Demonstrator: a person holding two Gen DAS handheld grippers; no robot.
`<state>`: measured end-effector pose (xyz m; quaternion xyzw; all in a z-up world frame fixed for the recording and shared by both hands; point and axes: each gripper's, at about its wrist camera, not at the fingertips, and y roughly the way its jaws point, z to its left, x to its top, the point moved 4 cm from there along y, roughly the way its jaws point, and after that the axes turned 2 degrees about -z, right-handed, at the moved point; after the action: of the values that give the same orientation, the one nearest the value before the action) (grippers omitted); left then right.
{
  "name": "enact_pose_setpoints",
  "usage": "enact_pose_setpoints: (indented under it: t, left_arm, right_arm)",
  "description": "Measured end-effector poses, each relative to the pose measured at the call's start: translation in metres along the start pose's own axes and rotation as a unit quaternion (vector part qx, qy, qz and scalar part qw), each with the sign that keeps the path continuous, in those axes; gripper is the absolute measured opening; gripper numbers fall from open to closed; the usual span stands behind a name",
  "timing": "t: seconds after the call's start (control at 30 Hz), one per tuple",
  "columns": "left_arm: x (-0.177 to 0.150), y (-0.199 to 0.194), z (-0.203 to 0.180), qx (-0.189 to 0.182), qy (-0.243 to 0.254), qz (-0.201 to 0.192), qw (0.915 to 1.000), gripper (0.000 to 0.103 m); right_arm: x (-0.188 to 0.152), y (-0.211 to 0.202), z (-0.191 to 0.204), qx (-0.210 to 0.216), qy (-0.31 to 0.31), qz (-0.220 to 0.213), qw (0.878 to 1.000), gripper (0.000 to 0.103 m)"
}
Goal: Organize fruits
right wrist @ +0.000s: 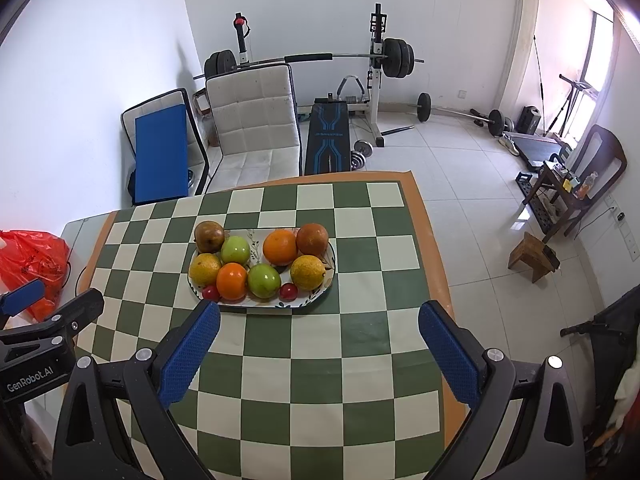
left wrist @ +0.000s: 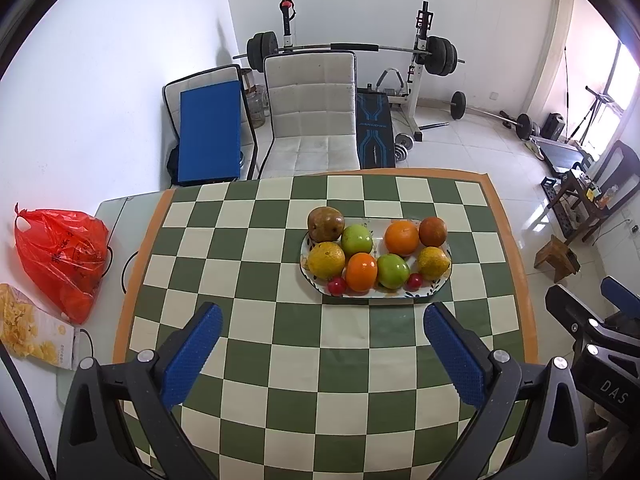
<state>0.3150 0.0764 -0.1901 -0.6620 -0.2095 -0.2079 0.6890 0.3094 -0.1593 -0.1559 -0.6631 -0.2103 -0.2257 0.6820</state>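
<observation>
1. Fruit sits on an oval plate (left wrist: 434,286) near the middle of the checkered tablecloth (left wrist: 280,360). Two rows. Back row: brown pear (left wrist: 325,223), green apple (left wrist: 357,239), orange (left wrist: 402,237), dark orange (left wrist: 433,231). Front row: yellow citrus (left wrist: 326,260), second orange (left wrist: 361,271), second green apple (left wrist: 393,270), second yellow citrus (left wrist: 433,263).
2. Two small red fruits (left wrist: 337,285) sit at the plate's front rim, tucked into gaps between the bigger ones. They probably went there because nothing else fits those gaps.
3. Colours mirror across the rows and pieces touch their neighbours. My read: the sorting is done or nearly done, and the tight packing keeps round fruit from rolling.
4. Left gripper (left wrist: 322,322): jaws wide, nothing between them, hanging above bare cloth short of the plate.
5. Right gripper (right wrist: 320,320): jaws wide too, empty, same height and standoff. Its left pad (right wrist: 192,344) overlaps the plate's near edge in frame; I can't tell if it's touching.
6. Both held back and apart, so no grasp is under way. Looks like a rest or start pose.
7. Left view only: full red plastic bag (left wrist: 60,256) and a snack box (left wrist: 32,328) on the table edge beside the cloth.
8. Right view only: the cloth's right border (right wrist: 436,272) and more floor beyond. Only part of the bag shows here.
9. Each view catches the other gripper at its frame edge, so they're side by side.
</observation>
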Motion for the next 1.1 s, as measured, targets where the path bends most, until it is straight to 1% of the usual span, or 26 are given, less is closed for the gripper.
enact_pose_setpoints:
  t: [0.13,0.6,1.1]
  left_arm:
    - [0.001,-0.002,-0.003,-0.002,0.000,-0.001,1.0000,0.103]
    - [0.003,-0.008,-0.004,-0.004,-0.001,-0.007,1.0000,0.103]
    - [0.004,-0.011,-0.004,-0.006,-0.001,-0.009,0.9999,0.103]
  right_arm:
    - [-0.001,0.000,0.000,0.000,0.001,0.000,1.000,0.102]
    - [0.015,-0.013,0.005,0.003,0.002,-0.010,1.000,0.102]
    - [0.007,-0.015,0.006,0.006,0.004,-0.010,1.000,0.102]
